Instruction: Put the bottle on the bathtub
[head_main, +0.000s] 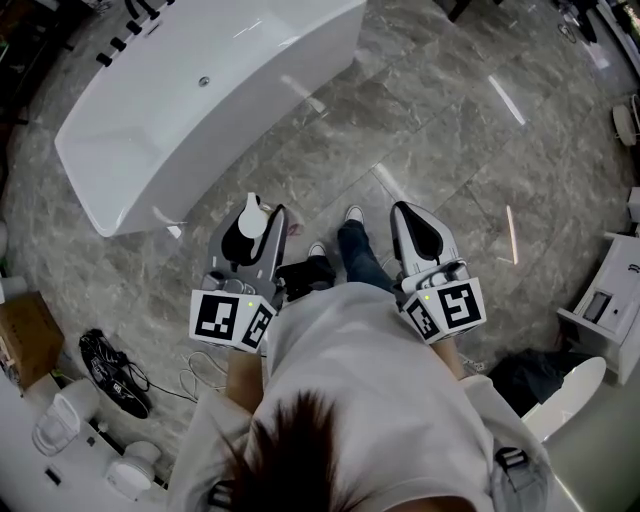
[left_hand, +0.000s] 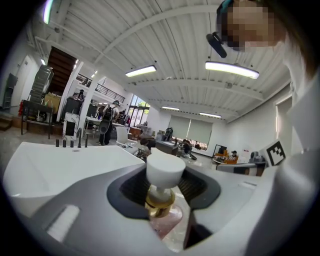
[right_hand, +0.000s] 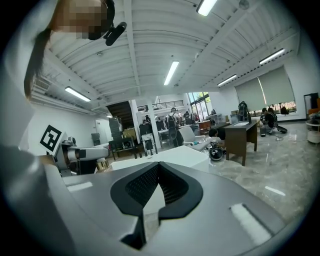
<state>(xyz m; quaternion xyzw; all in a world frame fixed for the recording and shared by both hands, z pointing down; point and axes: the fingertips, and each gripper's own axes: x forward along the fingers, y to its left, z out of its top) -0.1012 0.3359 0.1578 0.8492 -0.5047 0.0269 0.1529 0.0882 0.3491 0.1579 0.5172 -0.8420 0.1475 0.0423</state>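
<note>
Bottle (left_hand: 161, 199) upright in L tongs (head_main: 258, 224), R tongs (head_main: 407, 212) closed, both held ~level.

Grey marble floor (head_main: 450, 150), white ribbed ceiling (left_hand: 165, 40), strip lights (left_hand: 231, 69).

There is one bathtub (head_main: 200, 100) and one bottle (left_hand: 164, 170). The grippers are two: the left gripper (head_main: 258, 222) and the right gripper (head_main: 418, 222). There are two marker cubes (head_main: 232, 320), one on each gripper. On the floor are two shoes (head_main: 353, 214) and one cardboard box (head_main: 28, 335).
</note>
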